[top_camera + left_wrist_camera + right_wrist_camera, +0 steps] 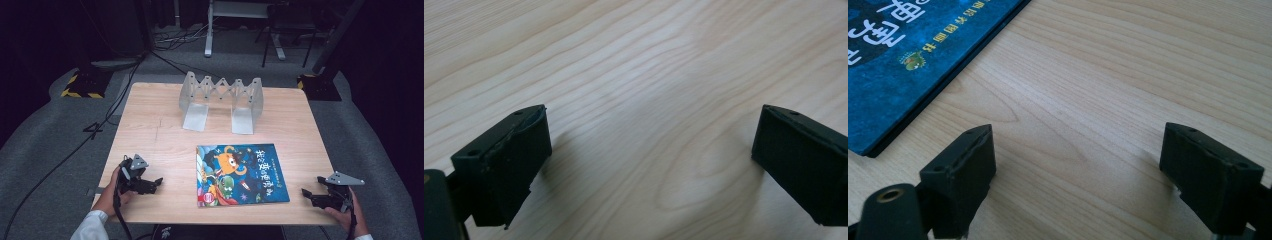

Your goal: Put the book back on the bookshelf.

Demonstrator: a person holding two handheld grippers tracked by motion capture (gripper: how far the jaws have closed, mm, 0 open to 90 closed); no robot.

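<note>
A blue picture book [241, 173] with a cartoon cover lies flat on the wooden table [150, 130], near its front edge. Behind it stands a grey accordion-style book rack [221, 100]. My left gripper [157, 183] rests at the front left of the table, pointing right toward the book, and its jaws stand open over bare wood [649, 150]. At the front right, my right gripper [304, 194] points left at the book's near corner [898, 75], open too, with nothing between its fingers.
The table stands on grey carpet with cables [75, 145] trailing on the left. Stand bases with yellow-black tape [80, 85] and metal frame legs [210, 30] lie beyond the far edge.
</note>
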